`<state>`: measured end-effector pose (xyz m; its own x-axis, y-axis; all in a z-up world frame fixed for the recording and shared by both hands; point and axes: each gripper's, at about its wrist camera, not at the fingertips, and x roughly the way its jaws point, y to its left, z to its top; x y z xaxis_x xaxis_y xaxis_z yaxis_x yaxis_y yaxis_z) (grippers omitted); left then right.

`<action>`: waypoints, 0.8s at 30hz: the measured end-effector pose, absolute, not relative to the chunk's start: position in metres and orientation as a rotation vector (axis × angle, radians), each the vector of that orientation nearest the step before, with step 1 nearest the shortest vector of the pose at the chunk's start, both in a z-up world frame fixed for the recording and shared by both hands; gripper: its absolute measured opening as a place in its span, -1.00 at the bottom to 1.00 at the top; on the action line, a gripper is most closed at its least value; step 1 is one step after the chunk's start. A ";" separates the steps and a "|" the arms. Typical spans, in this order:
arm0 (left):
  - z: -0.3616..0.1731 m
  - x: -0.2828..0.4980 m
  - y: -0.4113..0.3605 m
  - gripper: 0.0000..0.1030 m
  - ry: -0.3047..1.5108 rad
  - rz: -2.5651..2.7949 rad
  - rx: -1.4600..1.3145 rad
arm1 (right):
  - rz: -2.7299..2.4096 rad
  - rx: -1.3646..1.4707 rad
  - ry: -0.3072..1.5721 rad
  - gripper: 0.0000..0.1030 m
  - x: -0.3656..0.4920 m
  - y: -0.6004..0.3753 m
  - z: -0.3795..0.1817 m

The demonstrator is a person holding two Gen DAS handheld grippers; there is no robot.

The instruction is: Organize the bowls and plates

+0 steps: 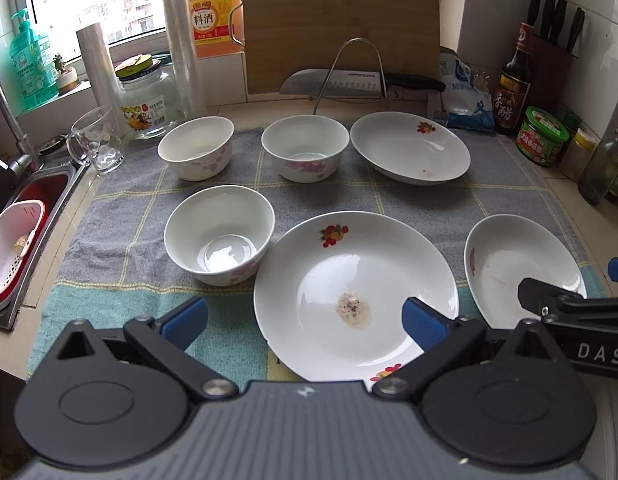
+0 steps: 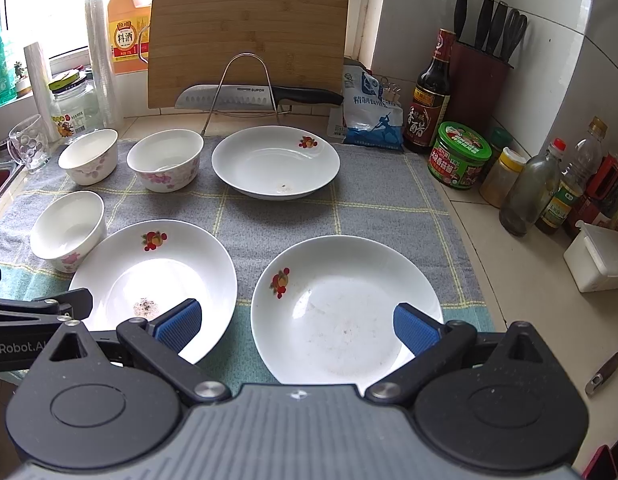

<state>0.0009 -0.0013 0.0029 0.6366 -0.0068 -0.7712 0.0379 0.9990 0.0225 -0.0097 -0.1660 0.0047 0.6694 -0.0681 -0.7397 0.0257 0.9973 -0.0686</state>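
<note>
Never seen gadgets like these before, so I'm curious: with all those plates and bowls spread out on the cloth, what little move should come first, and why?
Probably lower the right gripper onto the near rim of the plate below it. Both grippers are open and hold nothing, the left gripper too, and three plates and three bowls lie unstacked on the cloth.

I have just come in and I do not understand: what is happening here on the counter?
A person holds two tongs over a towel with dishes. Nothing is grasped yet. The left tongs are open over the stained plate, the right tongs open over the right plate. Three bowls and a third plate stand apart, unstacked.
</note>
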 end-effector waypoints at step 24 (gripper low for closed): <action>0.000 0.008 0.002 0.99 0.888 -0.027 0.034 | -0.053 -0.058 0.836 1.00 -0.007 -0.166 0.005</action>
<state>0.0079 0.0016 -0.0005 0.6310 -0.0091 -0.7757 0.0373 0.9991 0.0186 -0.0068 -0.1662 0.0051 0.6696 -0.0696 -0.7394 0.0235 0.9971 -0.0725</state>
